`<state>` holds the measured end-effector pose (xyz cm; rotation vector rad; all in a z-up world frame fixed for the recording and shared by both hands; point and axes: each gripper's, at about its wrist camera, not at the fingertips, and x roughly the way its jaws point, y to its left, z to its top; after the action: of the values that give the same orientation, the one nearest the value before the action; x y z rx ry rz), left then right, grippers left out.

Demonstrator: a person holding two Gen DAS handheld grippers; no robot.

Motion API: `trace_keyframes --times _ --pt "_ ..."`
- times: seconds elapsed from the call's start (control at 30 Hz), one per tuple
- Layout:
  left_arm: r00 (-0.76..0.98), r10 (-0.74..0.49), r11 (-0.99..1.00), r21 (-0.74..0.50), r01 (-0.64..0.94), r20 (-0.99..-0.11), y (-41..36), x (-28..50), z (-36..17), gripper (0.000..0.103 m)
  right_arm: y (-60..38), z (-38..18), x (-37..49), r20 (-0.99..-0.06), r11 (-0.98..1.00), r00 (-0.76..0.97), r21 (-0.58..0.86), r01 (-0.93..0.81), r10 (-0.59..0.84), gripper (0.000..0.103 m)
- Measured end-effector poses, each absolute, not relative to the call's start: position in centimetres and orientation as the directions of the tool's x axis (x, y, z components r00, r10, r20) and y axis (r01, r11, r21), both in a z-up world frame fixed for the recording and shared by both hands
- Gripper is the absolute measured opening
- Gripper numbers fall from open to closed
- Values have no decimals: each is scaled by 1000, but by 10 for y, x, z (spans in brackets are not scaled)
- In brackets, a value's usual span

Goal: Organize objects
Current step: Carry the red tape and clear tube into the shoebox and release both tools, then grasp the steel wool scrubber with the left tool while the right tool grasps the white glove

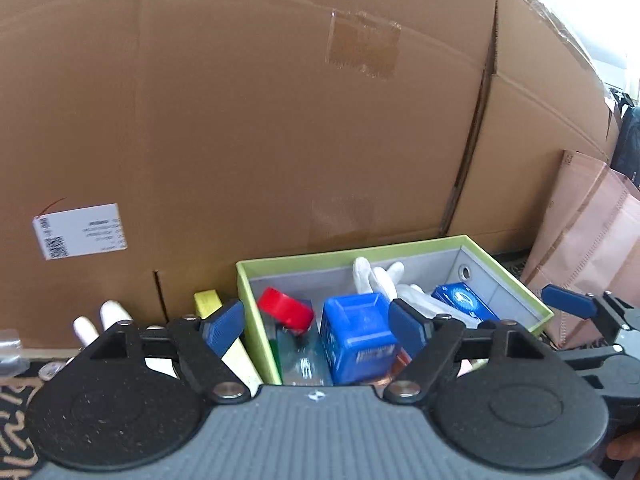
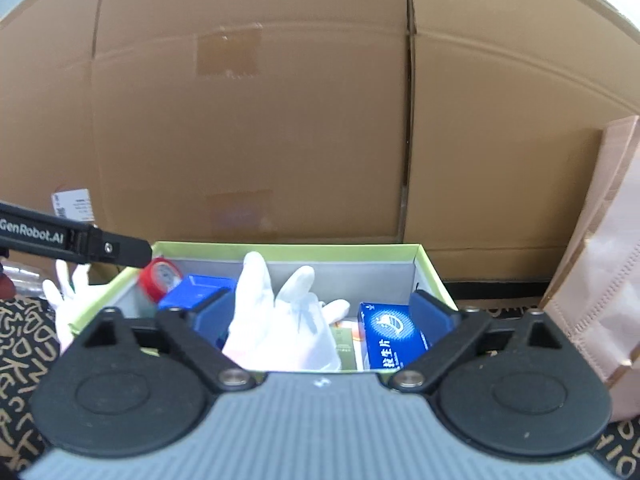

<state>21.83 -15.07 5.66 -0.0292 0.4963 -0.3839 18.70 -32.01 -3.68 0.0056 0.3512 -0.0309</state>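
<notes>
A green-rimmed storage box (image 1: 400, 245) (image 2: 288, 247) with a grey lining holds a red tape roll (image 1: 285, 307) (image 2: 158, 276), a blue plastic container (image 1: 358, 332) (image 2: 192, 288), a white glove (image 2: 276, 320) (image 1: 380, 280) and a blue printed carton (image 2: 394, 336) (image 1: 464, 300). My left gripper (image 1: 318, 320) is open and empty above the box's left part. My right gripper (image 2: 324, 316) is open and empty above the box's near edge. The right gripper's fingertip (image 1: 568, 305) shows at the right of the left wrist view.
A wall of large cardboard boxes (image 1: 280, 120) (image 2: 280, 120) stands right behind the box. A pink bag (image 2: 600, 272) (image 1: 592, 248) stands to the right. A second white glove (image 2: 66, 304) (image 1: 100, 320) and a yellow box (image 1: 224, 336) lie left of the box, on a patterned cloth (image 2: 24, 344).
</notes>
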Motion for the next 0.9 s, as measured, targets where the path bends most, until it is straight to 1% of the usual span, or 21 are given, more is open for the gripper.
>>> trace_keyframes --times 0.17,0.27,0.43,0.53,0.7,0.8,0.9 --pt "809 -372 928 -160 337 -455 -126 189 65 82 -300 -23 159 -338 1000 941 -9 9 -11 103" --pt "816 -360 933 -163 321 -452 -106 171 64 82 -285 -21 144 -336 1000 942 3 -26 25 103" --pt "844 -302 953 -146 265 -443 -63 147 60 82 -246 -21 133 -347 993 930 34 -114 119 103" --pt "863 -265 964 -145 224 -429 -32 138 63 82 -214 -20 133 -354 985 920 20 -169 165 103" --pt "883 -208 973 -178 144 -422 15 128 62 82 -161 -19 135 -369 968 900 -10 -251 230 103" --pt "876 -212 968 -216 128 -432 36 125 56 82 -137 -23 132 -384 960 888 -17 -281 253 103" --pt "868 -200 968 -227 104 -454 53 125 40 82 -118 -33 130 -415 954 869 -8 -300 269 103"
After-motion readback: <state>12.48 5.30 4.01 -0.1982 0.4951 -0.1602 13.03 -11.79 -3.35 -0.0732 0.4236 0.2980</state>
